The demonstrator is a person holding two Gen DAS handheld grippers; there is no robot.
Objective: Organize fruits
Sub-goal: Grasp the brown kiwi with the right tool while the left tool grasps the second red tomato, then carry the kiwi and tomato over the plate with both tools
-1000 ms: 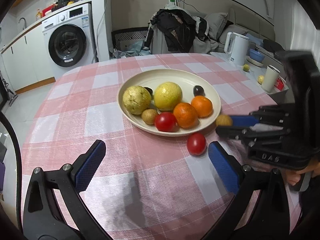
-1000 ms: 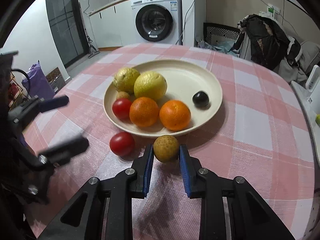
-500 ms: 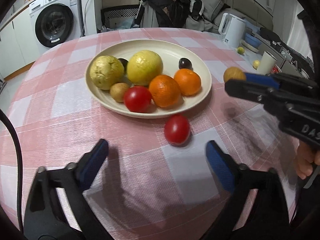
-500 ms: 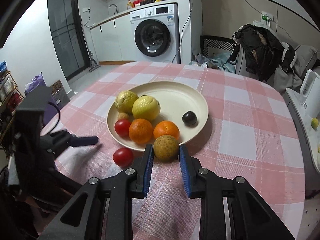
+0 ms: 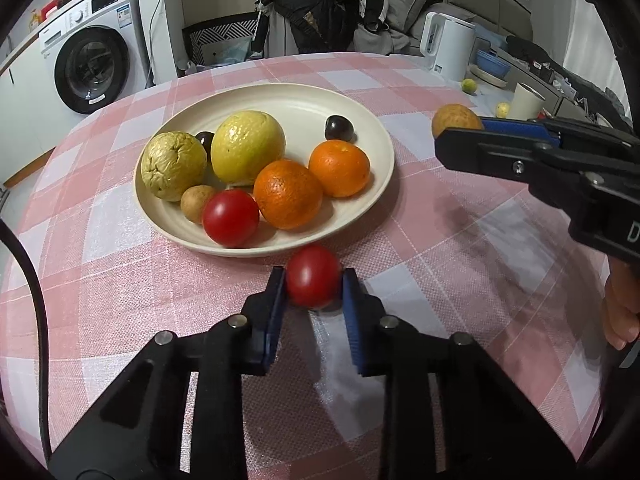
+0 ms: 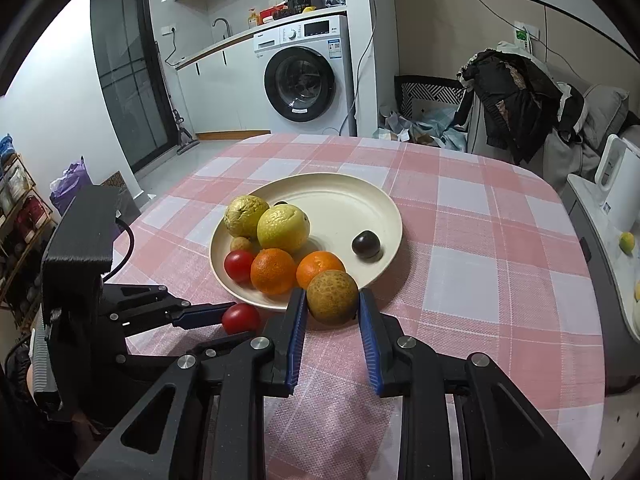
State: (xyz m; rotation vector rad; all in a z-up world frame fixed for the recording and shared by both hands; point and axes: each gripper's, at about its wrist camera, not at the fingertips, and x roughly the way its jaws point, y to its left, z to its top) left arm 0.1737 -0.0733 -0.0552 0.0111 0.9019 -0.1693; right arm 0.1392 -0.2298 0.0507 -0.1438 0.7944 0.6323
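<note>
Cream plate (image 5: 384,176) sits mid-bench on the pink-and-white checked cloth (image 5: 460,280). In the plate: wrinkled yellow-green fruit (image 5: 174,166) at left, touching a big yellow citrus (image 5: 248,146); two oranges (image 5: 288,194) (image 5: 339,168) side by side at the near edge; a red tomato (image 5: 230,218) next to a small tan fruit (image 5: 197,204); one dark plum (image 5: 339,128) alone on the bare far-right part, a second dark plum (image 5: 205,140) half hidden between the wrinkled fruit and the citrus.

Outside the plate: a second tomato (image 5: 313,276) on the cloth just beside the near rim, pinched between the blue pads of the left gripper (image 5: 314,280), both pads against its sides. Right gripper (image 6: 333,304) is clamped narrow on a round brown rough-skinned fruit (image 6: 332,297), held above the cloth off the plate's right edge in the left wrist view; cannot tell if it overlaps the rim.

Versus 1.0 s ago: left gripper was spread wide and short of the loose tomato, now closed in on it. Brown fruit was down at cloth level against the rim, now lifted clear. Plate contents unchanged.

White kettle (image 5: 448,50) and washing machine (image 6: 304,76) in the background, off the bench.
</note>
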